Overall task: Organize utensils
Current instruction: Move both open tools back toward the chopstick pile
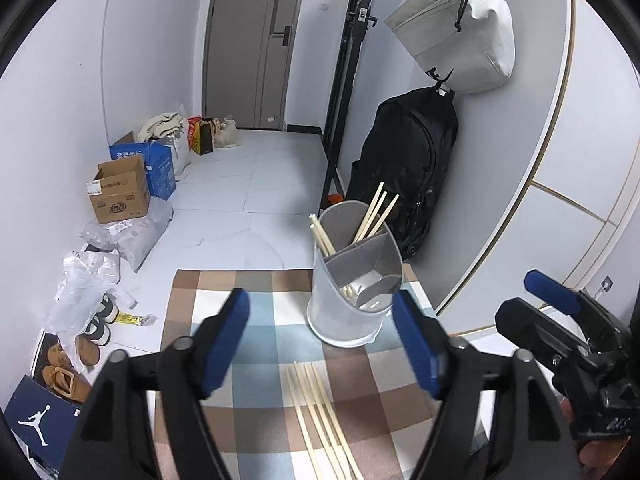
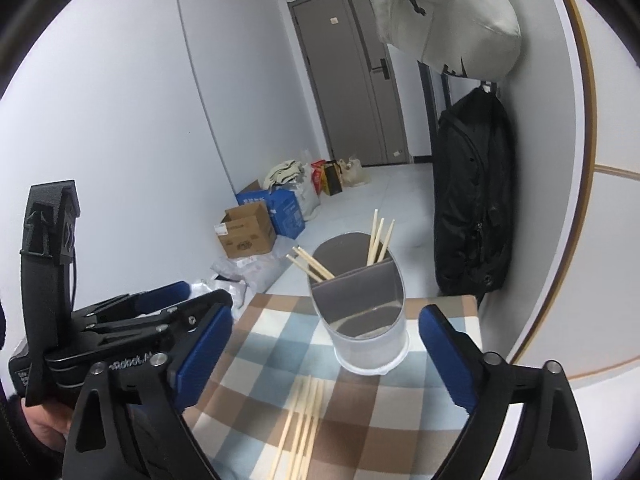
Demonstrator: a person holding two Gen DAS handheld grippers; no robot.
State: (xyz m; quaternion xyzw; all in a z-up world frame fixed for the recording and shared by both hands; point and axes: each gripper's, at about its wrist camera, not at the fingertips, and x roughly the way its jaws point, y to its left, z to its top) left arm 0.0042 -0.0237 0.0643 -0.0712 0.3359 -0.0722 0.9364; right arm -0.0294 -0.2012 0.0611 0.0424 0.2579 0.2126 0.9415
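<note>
A grey oval utensil holder (image 1: 354, 280) (image 2: 366, 312) stands on the far part of a checked cloth (image 1: 260, 320) (image 2: 280, 340). Two bunches of wooden chopsticks (image 1: 376, 216) (image 2: 378, 240) lean in its back compartments. Several loose chopsticks (image 1: 320, 412) (image 2: 304, 420) lie flat on the cloth in front of the holder. My left gripper (image 1: 320, 298) hovers open above the cloth, short of the holder, with nothing between its blue pads. My right gripper (image 2: 326, 312) is open wide and empty, facing the holder. In the left wrist view one of its blue fingers (image 1: 552, 290) shows at the right.
A black backpack (image 1: 404, 160) and a pale grey bag (image 1: 456, 28) hang on the wall just right of the table. Cardboard boxes (image 1: 120, 192), plastic bags and shoes (image 1: 68, 364) line the floor at the left. A grey door (image 1: 248, 40) closes the far end.
</note>
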